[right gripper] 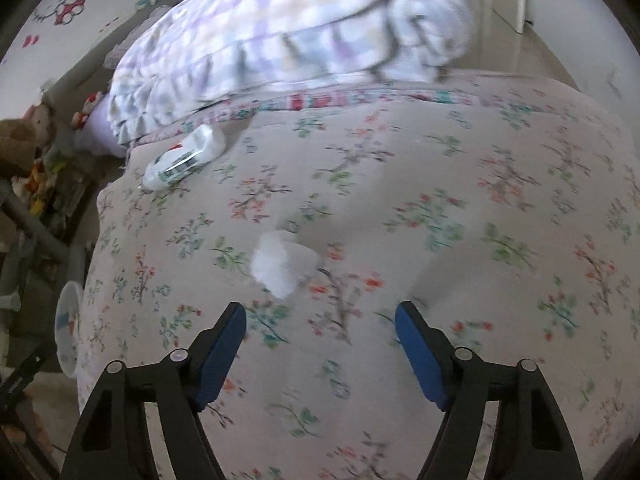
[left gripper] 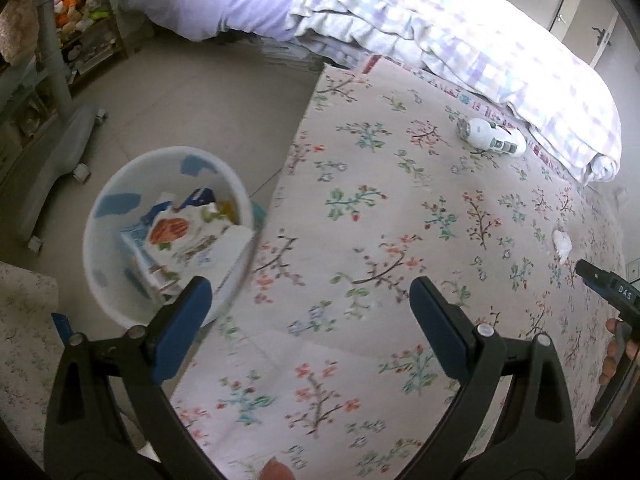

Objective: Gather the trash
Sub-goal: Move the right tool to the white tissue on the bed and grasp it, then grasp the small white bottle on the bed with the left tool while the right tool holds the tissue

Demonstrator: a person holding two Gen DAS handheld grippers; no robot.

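We hold our left tool [left gripper: 310,300] above the near edge of a bed [left gripper: 400,220] spread with a floral sheet, its blue-padded jaws spread wide with nothing between them. Just off the bed's edge, on the pale tiled floor [left gripper: 208,96], stands a white bin [left gripper: 120,272] already holding printed wrappers and cartons [left gripper: 180,236]; our left tool's left finger overlaps its rim in the left wrist view. Farther up the sheet, a white bottle [left gripper: 494,138] with a green label lies on its side close to the folded edge of a lilac checked quilt [left gripper: 460,32]. A crumpled white tissue [left gripper: 562,242] rests on the sheet toward the right side, and just beyond it the dark tip of our right tool [left gripper: 600,276] enters the left wrist view, our fingers [left gripper: 614,354] showing beside its handle. From the right wrist camera, our right tool [right gripper: 320,312] hovers over the sheet with its jaws equally wide and empty, the tissue [right gripper: 280,266] lying just ahead of its left finger, apart from both pads. The bottle [right gripper: 186,156] lies beyond it near the quilt [right gripper: 300,28], and the bin's rim [right gripper: 66,320] shows at the left past the bed's edge. Soft toys [left gripper: 76,4] sit on a low shelf in the far corner.
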